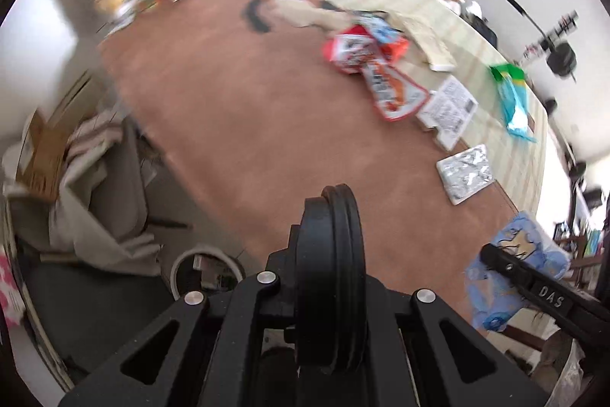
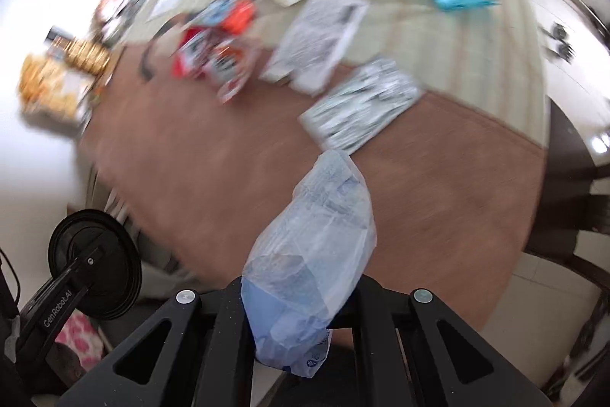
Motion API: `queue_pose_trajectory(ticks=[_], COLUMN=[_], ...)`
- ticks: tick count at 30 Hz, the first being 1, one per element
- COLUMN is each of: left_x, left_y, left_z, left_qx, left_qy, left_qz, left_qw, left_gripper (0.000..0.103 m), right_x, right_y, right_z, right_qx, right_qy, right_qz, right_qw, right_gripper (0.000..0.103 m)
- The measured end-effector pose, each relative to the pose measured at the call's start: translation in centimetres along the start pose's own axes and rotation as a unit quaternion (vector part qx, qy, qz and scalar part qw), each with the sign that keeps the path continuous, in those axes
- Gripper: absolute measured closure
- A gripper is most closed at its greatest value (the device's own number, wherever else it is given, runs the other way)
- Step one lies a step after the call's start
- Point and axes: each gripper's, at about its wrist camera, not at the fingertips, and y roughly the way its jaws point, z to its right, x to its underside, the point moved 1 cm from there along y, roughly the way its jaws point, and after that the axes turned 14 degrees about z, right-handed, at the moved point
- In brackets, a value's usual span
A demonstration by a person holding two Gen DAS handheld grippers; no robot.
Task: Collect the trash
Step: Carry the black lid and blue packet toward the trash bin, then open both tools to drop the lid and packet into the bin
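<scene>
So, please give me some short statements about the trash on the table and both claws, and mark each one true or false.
1. The right claw holds a pale blue plastic bag. True.
2. The left claw holds a red wrapper. False: it is shut with nothing in it; the red wrappers lie on the table.
3. A silver foil packet lies on the table. True.
4. The green and blue packet lies on top of the red wrappers. False: it lies apart, nearer the table's edge.

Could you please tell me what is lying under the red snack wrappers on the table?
The red snack wrappers lie overlapping on the brown table mat, their far edge reaching the pale striped cloth. Whether anything smaller is trapped beneath them is hidden.
</scene>
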Motion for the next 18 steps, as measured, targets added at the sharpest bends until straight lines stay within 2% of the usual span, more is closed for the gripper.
queue_pose_trajectory(ticks=[6, 10, 12, 16, 18], left_x=[5.3, 10.2, 13.4, 20.4, 23.3], left_y=[-1.2, 0.7, 3.0, 8.8, 11.8], left_z=[-9.8, -17.2, -20.9, -27.6, -30.0], left_qx=[-0.022, -0.037, -0.045, -0.057, -0.061], left_qy=[-0.092, -0.168, -0.211, -0.290, -0.313], left_qz=[-0.011, -0.034, -0.053, -0.091, -0.107], left_qw=[0.9954, 0.9844, 0.9750, 0.9509, 0.9417], left_gripper=[0.099, 0.099, 0.099, 0.099, 0.099], right_x=[6.0, 11.2, 14.3, 19.4, 21.9], right_y=[2.8, 6.8, 10.0, 16.9, 21.3], right_z=[-7.7, -12.9, -15.4, -18.0, -19.0], right_qx=[-0.052, -0.077, -0.094, -0.097, -0.094], right_qy=[-0.076, -0.134, -0.162, -0.196, -0.208], right_qz=[-0.057, -0.104, -0.135, -0.169, -0.188], right_qw=[0.994, 0.983, 0.973, 0.961, 0.955], right_gripper=[0.095, 0.095, 0.095, 0.095, 0.095])
